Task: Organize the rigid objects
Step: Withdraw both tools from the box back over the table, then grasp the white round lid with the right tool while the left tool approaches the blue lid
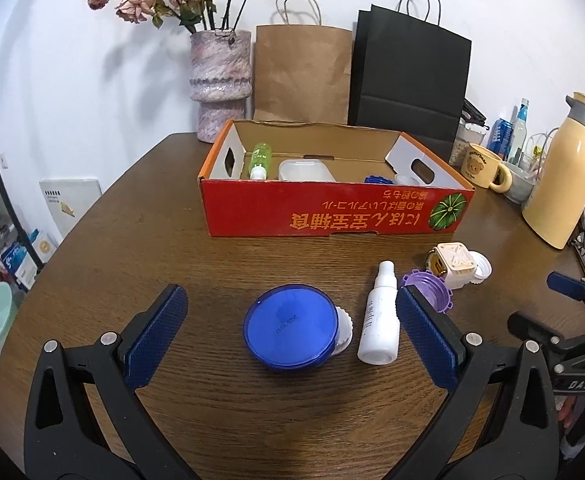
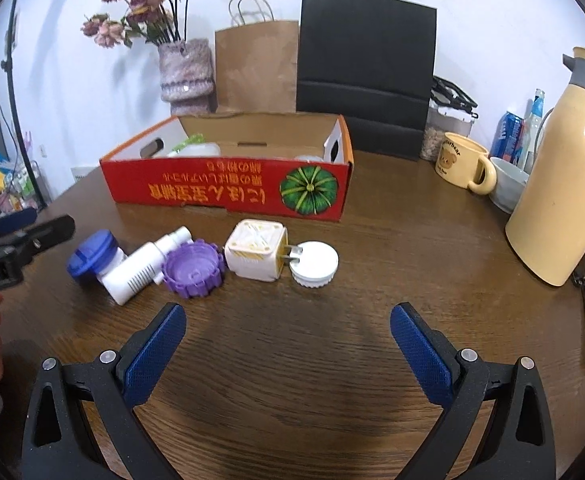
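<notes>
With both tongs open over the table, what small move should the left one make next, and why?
Probably ease the left tongs forward and down around the blue lid. It lies centred between the open fingers, outside the red cardboard box, while the white spray bottle beside it leaves little room.

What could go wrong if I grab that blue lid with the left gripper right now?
The white spray bottle lies close beside the blue lid, just inside the open left gripper, so closing may catch or roll it. A small white cap is tucked under the lid's edge and could be dragged along. The lid is wide and flat, so the pads may slip.
</notes>
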`<action>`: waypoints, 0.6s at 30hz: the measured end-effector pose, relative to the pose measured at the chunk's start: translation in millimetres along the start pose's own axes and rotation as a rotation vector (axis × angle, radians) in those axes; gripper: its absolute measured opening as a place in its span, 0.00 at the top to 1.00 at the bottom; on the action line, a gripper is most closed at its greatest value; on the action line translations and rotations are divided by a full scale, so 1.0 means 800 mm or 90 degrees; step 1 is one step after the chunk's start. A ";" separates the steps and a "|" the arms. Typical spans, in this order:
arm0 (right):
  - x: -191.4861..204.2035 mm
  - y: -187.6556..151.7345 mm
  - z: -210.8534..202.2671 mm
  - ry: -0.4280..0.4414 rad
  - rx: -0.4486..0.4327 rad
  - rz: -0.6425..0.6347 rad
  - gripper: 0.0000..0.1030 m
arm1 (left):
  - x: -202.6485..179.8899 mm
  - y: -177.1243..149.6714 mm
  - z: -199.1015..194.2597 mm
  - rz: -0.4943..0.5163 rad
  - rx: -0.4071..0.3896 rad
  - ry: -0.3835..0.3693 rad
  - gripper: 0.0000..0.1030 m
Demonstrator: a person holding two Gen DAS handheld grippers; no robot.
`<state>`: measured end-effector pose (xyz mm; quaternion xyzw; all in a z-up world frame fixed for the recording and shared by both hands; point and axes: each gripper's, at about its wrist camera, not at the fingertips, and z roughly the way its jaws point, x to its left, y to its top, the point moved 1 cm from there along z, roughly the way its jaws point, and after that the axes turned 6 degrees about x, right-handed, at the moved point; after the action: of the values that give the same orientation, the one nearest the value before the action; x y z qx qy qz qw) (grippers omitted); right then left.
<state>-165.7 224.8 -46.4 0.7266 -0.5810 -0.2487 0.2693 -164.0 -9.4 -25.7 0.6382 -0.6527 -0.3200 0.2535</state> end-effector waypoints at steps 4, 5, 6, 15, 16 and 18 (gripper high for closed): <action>-0.001 0.004 0.018 -0.021 0.026 -0.027 0.00 | 0.004 0.001 0.004 -0.009 0.010 0.001 0.00; -0.004 0.005 0.026 -0.027 0.035 -0.033 0.00 | 0.004 0.001 0.005 -0.010 0.011 0.001 0.00; -0.009 0.007 0.034 -0.033 0.044 -0.033 0.00 | 0.005 0.001 0.005 -0.012 0.012 0.001 0.00; -0.043 0.034 0.091 -0.046 0.098 -0.030 0.00 | 0.006 0.001 0.012 -0.012 0.020 0.007 0.00; -0.044 0.037 0.094 -0.048 0.098 -0.031 0.00 | 0.006 0.001 0.013 -0.013 0.022 0.008 0.00; -0.043 0.042 0.098 -0.045 0.097 -0.038 0.00 | 0.007 0.001 0.015 -0.016 0.024 0.009 0.00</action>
<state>-249.4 244.4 -79.1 0.7526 -0.5858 -0.2370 0.1848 -173.6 -14.3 -33.1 0.6532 -0.6488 -0.3062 0.2422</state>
